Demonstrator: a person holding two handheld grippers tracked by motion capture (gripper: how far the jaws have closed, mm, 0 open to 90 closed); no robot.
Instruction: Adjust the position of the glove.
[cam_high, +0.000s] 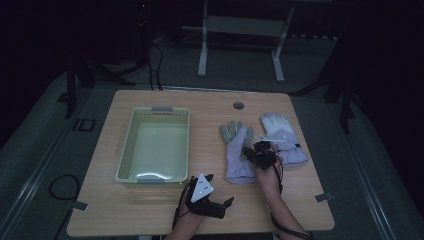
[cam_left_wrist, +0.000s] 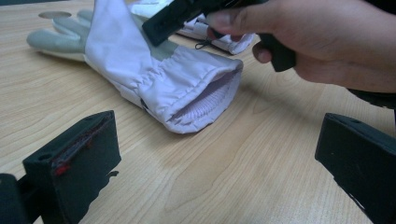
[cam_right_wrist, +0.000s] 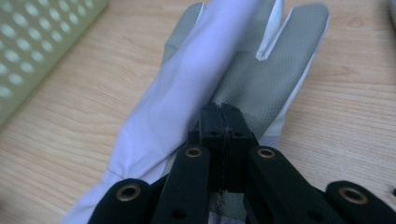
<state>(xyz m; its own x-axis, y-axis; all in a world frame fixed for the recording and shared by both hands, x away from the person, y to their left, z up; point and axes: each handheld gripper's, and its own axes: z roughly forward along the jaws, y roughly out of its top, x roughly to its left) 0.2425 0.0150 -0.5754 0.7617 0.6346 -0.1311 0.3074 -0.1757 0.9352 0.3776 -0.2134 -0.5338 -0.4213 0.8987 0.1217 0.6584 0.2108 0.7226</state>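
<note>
Two pale lavender gloves with grey palms lie on the wooden table right of centre. On the nearer, left glove (cam_high: 237, 159) (cam_left_wrist: 140, 60) (cam_right_wrist: 187, 79) my right gripper (cam_high: 254, 150) (cam_right_wrist: 220, 115) is shut, pinching a raised fold of its fabric near the palm. The other glove (cam_high: 282, 137) lies just right of it, touching or nearly so. My left gripper (cam_high: 221, 189) (cam_left_wrist: 219, 154) rests near the table's front edge, open, its jaws wide apart with nothing between them, facing the held glove's ribbed cuff opening.
A pale green perforated basket (cam_high: 127, 145) (cam_right_wrist: 37, 46) stands empty on the left half of the table. A round cable hole (cam_high: 238, 105) sits at the back edge. Dark floor, cables and a white frame lie beyond the table.
</note>
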